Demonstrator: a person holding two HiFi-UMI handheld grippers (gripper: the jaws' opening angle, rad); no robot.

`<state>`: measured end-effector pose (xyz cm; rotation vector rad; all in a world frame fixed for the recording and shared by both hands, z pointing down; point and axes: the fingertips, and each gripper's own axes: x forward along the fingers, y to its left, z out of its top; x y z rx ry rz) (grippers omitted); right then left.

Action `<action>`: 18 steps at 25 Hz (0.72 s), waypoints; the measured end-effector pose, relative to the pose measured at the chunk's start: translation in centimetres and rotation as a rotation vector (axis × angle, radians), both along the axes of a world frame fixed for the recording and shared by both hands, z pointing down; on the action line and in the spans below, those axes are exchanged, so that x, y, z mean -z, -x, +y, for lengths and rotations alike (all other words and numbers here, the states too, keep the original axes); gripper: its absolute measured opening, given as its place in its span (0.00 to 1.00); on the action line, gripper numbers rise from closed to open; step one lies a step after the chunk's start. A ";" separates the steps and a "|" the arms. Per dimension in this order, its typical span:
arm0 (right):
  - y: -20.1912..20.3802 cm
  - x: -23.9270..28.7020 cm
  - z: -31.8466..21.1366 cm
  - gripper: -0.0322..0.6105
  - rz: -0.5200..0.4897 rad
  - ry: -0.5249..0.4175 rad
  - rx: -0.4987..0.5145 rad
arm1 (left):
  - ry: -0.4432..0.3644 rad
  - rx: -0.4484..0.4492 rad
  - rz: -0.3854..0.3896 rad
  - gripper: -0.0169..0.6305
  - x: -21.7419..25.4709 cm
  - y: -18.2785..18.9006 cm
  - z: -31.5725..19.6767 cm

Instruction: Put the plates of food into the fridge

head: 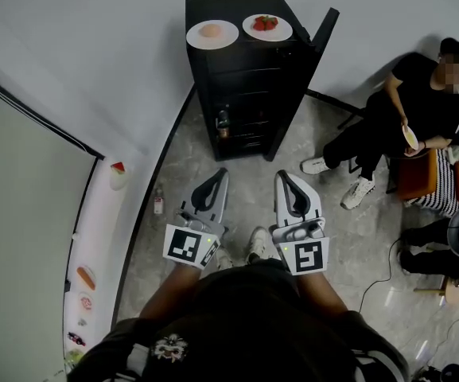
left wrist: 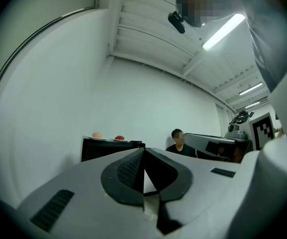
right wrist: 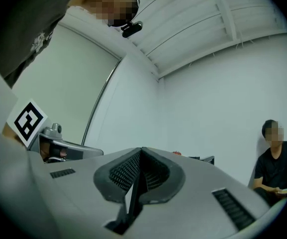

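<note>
The plate of pale food [head: 227, 38] and plate of red food [head: 282, 33] sit side by side atop the fridge [head: 245, 94], well away from the left gripper [head: 211, 178] and right gripper [head: 286, 178], each with jaws pressed together on nothing. It seems best to step close, spread the jaws and pinch a rim level, so the food stays put. Flat, face up and round, the plates have no long axis.

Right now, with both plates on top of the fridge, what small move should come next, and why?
Probably a step toward the fridge: left tongs and right tongs are shut, empty, well short of the red-food plate and the pale-food plate on top; its door looks open.
</note>
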<state>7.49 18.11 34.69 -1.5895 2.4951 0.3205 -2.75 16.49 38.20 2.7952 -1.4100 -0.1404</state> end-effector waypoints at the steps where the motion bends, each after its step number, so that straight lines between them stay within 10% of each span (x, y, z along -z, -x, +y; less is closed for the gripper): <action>1: -0.2 0.2 -0.1 0.09 -0.009 -0.004 0.009 | 0.001 0.004 -0.007 0.06 0.0 -0.2 -0.2; 18: -5.5 0.5 -7.3 0.09 -0.026 -0.003 0.085 | 0.012 0.079 -0.041 0.06 0.0 -5.1 -6.7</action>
